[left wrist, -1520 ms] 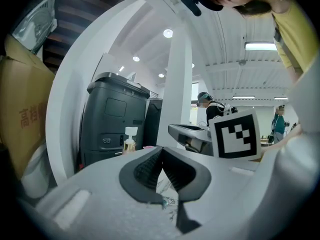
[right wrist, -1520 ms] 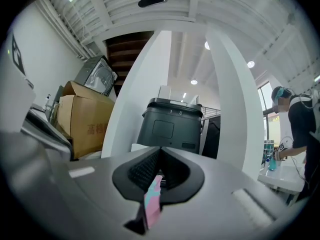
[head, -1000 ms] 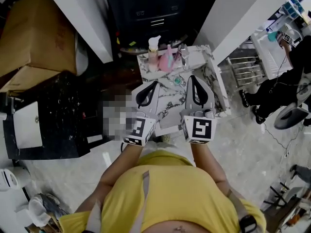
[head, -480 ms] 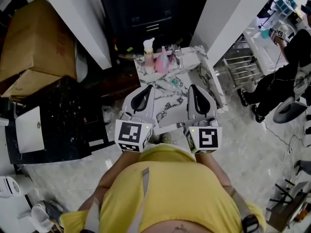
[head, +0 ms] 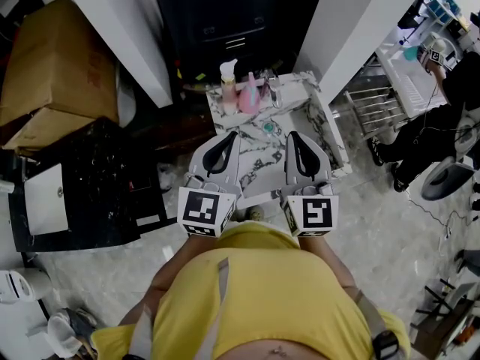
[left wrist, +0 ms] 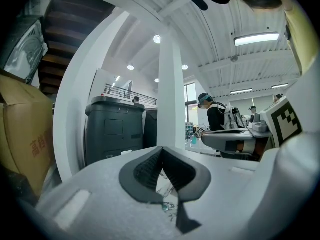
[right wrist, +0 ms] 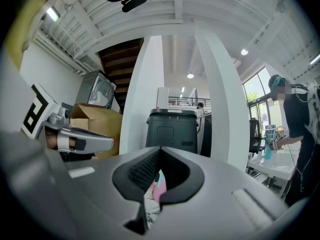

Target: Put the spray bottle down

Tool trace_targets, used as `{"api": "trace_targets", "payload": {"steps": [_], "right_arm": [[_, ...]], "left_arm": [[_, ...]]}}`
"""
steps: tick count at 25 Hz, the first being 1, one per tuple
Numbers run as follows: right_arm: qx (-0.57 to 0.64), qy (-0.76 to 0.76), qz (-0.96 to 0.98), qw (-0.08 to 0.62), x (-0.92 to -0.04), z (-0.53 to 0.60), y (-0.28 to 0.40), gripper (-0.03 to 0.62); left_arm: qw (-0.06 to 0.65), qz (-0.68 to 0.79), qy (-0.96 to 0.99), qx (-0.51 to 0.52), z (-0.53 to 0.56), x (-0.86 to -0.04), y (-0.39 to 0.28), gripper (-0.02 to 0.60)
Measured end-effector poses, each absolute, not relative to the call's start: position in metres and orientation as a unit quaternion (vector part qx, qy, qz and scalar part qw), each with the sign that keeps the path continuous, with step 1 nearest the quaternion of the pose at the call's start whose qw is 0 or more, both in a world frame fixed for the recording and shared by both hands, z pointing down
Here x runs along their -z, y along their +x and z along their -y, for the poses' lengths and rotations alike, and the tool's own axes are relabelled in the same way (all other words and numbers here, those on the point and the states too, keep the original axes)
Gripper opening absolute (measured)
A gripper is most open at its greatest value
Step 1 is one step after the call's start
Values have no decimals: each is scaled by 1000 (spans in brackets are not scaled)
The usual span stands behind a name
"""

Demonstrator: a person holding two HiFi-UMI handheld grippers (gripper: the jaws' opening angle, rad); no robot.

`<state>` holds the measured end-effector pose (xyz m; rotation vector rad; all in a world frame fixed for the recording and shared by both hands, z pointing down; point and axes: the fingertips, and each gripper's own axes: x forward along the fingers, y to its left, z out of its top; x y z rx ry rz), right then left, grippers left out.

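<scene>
A spray bottle (head: 227,81) with a white trigger head stands upright at the far edge of a small marble table (head: 330,137). Beside it are a pink bottle (head: 248,96) and a clear glass item (head: 271,87). Both grippers hover side by side over the table's near half, well short of the bottles. My left gripper (head: 223,135) is shut and holds nothing, its jaws meeting at the tip (left wrist: 161,149). My right gripper (head: 295,135) is shut and holds nothing too. In the right gripper view the pink bottle (right wrist: 159,186) shows through the gap below that gripper's tip (right wrist: 160,149).
A small teal object (head: 268,127) lies mid-table. A cardboard box (head: 52,58) and a black stand (head: 97,178) are at the left. A dark cabinet (head: 225,21) sits behind the table between white pillars (head: 135,36). A metal rack (head: 367,107) and a seated person (head: 442,118) are at the right.
Both grippers have drawn back a little from the bottles toward my body and stayed shut. In the last half second they have hardly moved.
</scene>
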<state>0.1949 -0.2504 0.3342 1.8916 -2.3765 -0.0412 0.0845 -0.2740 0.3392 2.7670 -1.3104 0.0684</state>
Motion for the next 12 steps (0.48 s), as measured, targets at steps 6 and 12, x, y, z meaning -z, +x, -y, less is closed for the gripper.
{"api": "trace_targets", "payload": {"steps": [6, 12], "right_arm": [[9, 622, 781, 58, -338, 252, 196, 0], [21, 620, 783, 46, -331, 254, 190, 0]], "left_arm": [[39, 426, 904, -25, 275, -341, 87, -3], [37, 421, 906, -22, 277, -341, 87, -3]]}}
